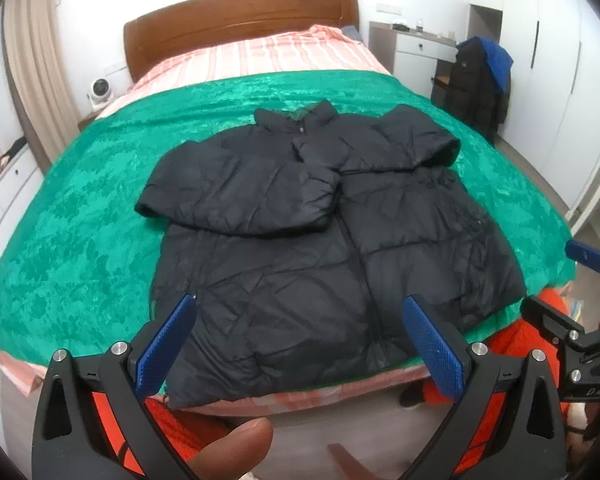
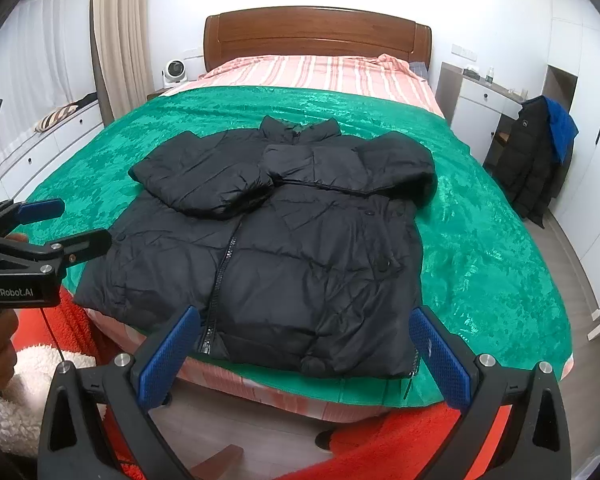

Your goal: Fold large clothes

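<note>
Above the near edge of the bed (image 2: 500, 280), I held both tongs spread as wide as they go, and nothing was between their blue pads. The left gripper (image 1: 300, 344) hung over the hem of the black puffer jacket (image 1: 300, 240), without touching it. The right gripper (image 2: 304, 350) hung over the same hem, more toward the right side, also empty. The jacket lay flat on the green blanket (image 1: 80, 240), its hem at the near edge of the bed and its collar toward the wooden headboard (image 2: 316, 34). Both sleeves were folded in across the chest, and the zipper ran down the middle. Behind the blanket I saw a pink striped sheet (image 2: 320, 70). At the far right, another dark coat (image 2: 532, 156) hung on a chair.
</note>
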{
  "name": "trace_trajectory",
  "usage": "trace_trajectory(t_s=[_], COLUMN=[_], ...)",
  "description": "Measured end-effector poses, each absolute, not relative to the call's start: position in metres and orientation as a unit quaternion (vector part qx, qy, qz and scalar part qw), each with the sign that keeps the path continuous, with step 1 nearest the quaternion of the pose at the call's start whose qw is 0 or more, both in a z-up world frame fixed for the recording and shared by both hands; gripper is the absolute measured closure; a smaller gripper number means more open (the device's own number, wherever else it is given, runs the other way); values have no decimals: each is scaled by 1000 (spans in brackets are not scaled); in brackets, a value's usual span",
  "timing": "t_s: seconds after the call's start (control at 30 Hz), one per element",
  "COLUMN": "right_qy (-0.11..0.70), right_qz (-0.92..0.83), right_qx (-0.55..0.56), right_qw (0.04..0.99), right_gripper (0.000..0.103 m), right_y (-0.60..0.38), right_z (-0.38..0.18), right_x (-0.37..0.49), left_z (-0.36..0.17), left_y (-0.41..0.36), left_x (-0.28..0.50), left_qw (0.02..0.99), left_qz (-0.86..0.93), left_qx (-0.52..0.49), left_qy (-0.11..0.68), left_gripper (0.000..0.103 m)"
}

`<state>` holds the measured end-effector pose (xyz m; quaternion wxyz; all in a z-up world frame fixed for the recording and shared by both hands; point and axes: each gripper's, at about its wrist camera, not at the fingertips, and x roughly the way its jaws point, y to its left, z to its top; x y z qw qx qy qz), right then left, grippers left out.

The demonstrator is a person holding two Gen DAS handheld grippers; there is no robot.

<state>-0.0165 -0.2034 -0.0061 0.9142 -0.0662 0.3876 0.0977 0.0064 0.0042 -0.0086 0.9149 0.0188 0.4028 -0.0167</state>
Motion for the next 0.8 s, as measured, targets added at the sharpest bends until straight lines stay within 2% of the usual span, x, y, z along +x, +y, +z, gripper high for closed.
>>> trace_trajectory(t_s=[0.8], right_qy=[392], right_qz=[101], right_qx=[-61], right_qw=[913], right_gripper=[0], right_y=[-203], right_z=[-9], right_x=[-18], left_z=[-10], left_y=[7], left_x=[9], left_qw=[912], left_qz=[-6], left_qx=[16], left_qy=[410], left_gripper=[0])
